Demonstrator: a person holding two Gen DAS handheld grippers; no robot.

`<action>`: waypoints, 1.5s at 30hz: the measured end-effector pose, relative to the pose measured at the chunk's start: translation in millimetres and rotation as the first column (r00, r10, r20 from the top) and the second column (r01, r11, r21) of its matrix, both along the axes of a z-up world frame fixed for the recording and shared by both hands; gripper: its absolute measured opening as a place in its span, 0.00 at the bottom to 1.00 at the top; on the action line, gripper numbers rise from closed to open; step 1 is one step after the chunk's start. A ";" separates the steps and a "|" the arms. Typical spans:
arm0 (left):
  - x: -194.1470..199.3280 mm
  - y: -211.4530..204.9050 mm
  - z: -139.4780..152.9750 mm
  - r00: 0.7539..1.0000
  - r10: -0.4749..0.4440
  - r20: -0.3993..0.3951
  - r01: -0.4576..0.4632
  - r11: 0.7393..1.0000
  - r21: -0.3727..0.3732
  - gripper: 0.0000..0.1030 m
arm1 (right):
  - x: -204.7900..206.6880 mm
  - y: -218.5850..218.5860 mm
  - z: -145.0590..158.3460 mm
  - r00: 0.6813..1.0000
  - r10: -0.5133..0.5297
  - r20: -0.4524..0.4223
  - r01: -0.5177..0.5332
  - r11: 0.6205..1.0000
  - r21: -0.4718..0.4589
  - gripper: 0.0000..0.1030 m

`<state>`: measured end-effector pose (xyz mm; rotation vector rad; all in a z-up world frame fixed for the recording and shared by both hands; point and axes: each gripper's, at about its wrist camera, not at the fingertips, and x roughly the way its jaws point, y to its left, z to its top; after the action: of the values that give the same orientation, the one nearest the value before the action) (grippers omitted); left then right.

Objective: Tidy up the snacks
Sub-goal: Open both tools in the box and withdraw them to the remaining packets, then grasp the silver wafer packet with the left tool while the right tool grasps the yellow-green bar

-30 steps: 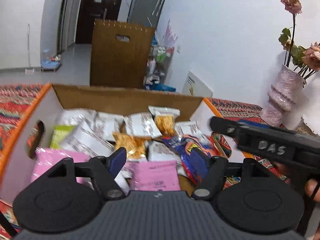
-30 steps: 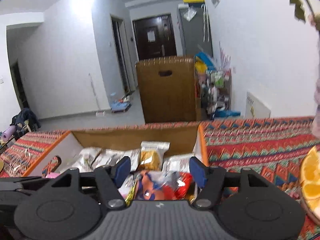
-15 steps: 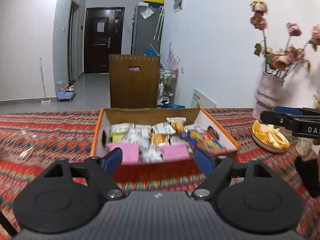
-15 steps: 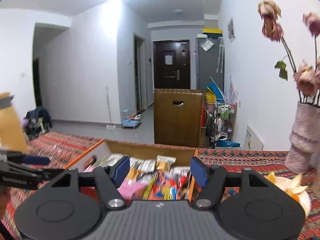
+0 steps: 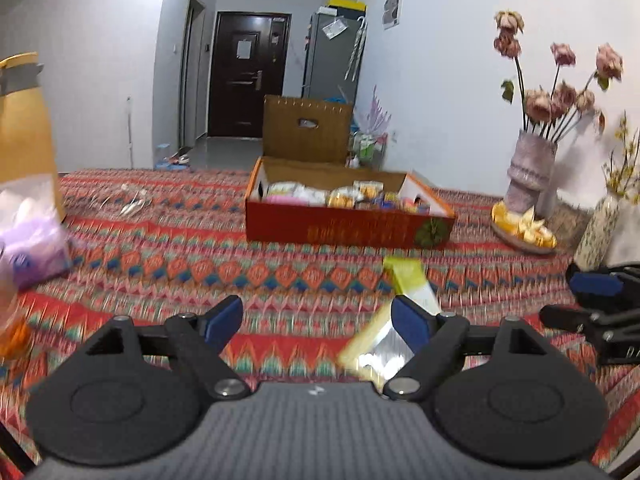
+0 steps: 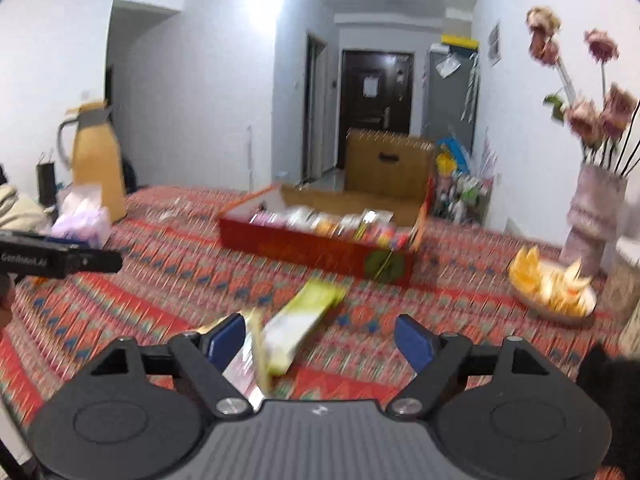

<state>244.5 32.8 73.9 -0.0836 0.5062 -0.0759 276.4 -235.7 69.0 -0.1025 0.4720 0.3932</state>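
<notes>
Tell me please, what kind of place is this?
Most likely a home, a living or dining area. A table under a patterned cloth holds a snack box and a vase of dried roses; behind, a hallway leads to a dark entrance door.

A table [image 5: 160,264] under a red patterned cloth carries an open red snack box [image 5: 348,228], two yellow-green packets [image 6: 304,320] lying nearer, a plate of orange pieces [image 5: 524,228], two vases [image 5: 528,172], a tan jug [image 6: 96,168] and a clear bag [image 5: 28,232].
</notes>
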 end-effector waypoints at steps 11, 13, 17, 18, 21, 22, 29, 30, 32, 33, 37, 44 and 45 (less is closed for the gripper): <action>-34.1 8.2 -30.2 0.995 0.049 -0.085 -0.050 0.999 -0.014 0.81 | -20.5 37.3 -58.9 0.993 0.066 -0.098 -0.068 0.998 -0.015 0.77; -33.5 6.5 -34.5 0.994 0.039 -0.100 -0.041 0.999 -0.020 0.81 | -15.3 35.9 -61.6 0.991 0.077 -0.107 -0.074 0.997 0.032 0.77; -27.5 3.2 -41.8 0.991 0.021 -0.129 -0.027 0.999 -0.045 0.81 | 2.4 41.9 -71.2 0.987 0.076 -0.143 -0.069 0.996 0.056 0.76; -25.2 2.4 -43.0 0.991 0.021 -0.132 -0.028 0.999 -0.046 0.81 | 3.8 47.4 -74.6 0.983 0.088 -0.160 -0.083 0.996 0.034 0.75; -13.3 0.4 -46.2 0.988 0.032 -0.149 -0.039 0.998 -0.044 0.81 | -4.8 60.3 -75.9 0.954 0.237 -0.185 -0.224 0.970 0.091 0.72; -8.1 -1.2 -46.6 0.987 0.034 -0.159 -0.042 0.998 -0.046 0.81 | -7.7 61.4 -74.7 0.939 0.288 -0.188 -0.267 0.955 0.128 0.69; 39.3 -49.8 -60.5 0.966 -0.055 -0.252 0.024 0.992 -0.124 0.90 | -20.2 12.1 -46.4 0.975 0.180 -0.131 -0.157 0.974 0.165 0.70; 49.1 -60.2 -64.6 0.962 -0.033 -0.271 -0.002 0.992 -0.128 0.92 | -18.6 -0.9 -45.0 0.985 0.119 -0.122 -0.100 0.984 0.148 0.70; 66.9 -79.5 -71.8 0.949 0.037 -0.313 -0.082 0.988 -0.131 1.00 | -13.6 -28.0 -45.7 0.994 0.003 -0.112 0.011 0.992 0.124 0.70; 72.4 -89.5 -71.6 0.950 0.079 -0.302 -0.118 0.986 -0.115 1.00 | -11.3 -38.9 -47.2 0.993 -0.031 -0.116 0.046 0.991 0.126 0.70; 87.8 -117.5 -78.2 0.942 0.188 -0.278 -0.199 0.980 -0.010 1.00 | -7.4 -76.7 -57.5 0.984 -0.113 -0.137 0.137 0.974 0.183 0.70; 55.6 -102.7 -85.1 0.974 0.040 -0.223 -0.004 0.987 0.158 0.98 | -6.9 -87.0 -73.4 0.980 -0.111 -0.166 0.141 0.974 0.179 0.70; 50.8 -93.6 -83.4 0.974 0.030 -0.224 0.008 0.986 0.168 0.98 | -5.1 -87.1 -74.7 0.980 -0.104 -0.168 0.134 0.974 0.181 0.70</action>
<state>295.3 -60.8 -9.5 0.0715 0.7382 -0.0124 271.3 -322.9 -5.7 0.1439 0.5908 0.3282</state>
